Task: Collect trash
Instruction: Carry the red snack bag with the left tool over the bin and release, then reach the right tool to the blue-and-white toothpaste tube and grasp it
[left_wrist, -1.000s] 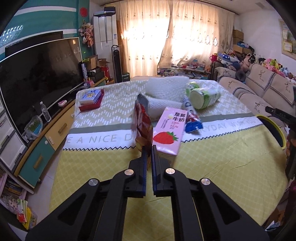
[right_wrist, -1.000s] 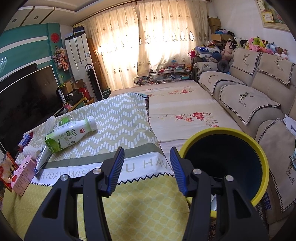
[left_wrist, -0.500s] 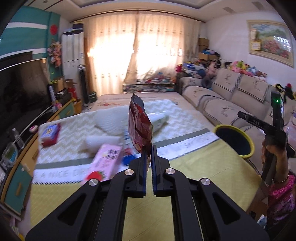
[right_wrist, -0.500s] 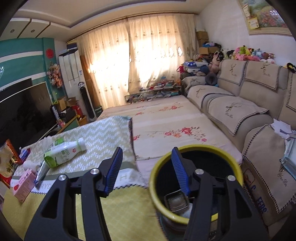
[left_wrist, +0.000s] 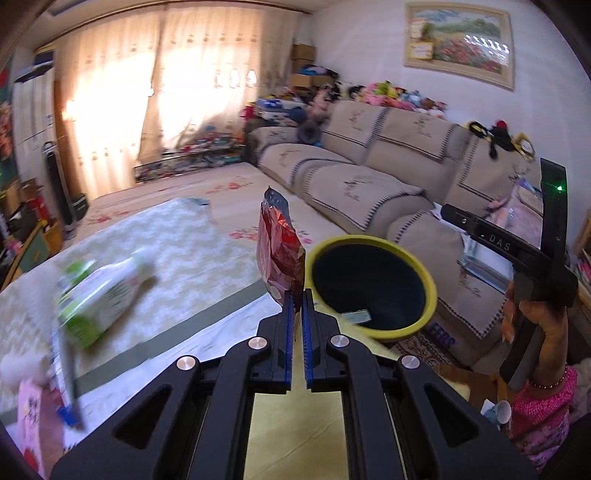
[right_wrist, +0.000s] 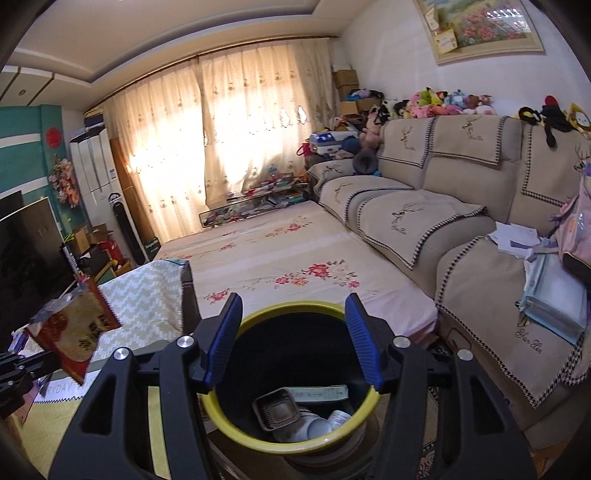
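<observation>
A red snack wrapper (left_wrist: 279, 247), crumpled and foil-lined, stands upright in the left hand-held gripper (left_wrist: 295, 299), whose blue-padded jaws are pressed together on its lower edge. The wrapper hangs above the cloth-covered surface (left_wrist: 177, 254), just left of a yellow-rimmed trash bin (left_wrist: 373, 284) with a dark inside. In the right wrist view the same wrapper (right_wrist: 75, 332) appears at far left, short of the bin's rim. The right hand-held gripper (right_wrist: 293, 339) hovers over the bin (right_wrist: 295, 445) with its jaws spread and nothing between them; they have just been opening. Cups, a small brown tray and a flat carton lie at the bottom of the bin. On the surface, blurred, lie a green-and-white bottle (left_wrist: 99, 295) and a pink carton (left_wrist: 35, 424). A person's hand (left_wrist: 535, 314) grips the right tool's handle beside a beige sofa (left_wrist: 369, 184)
</observation>
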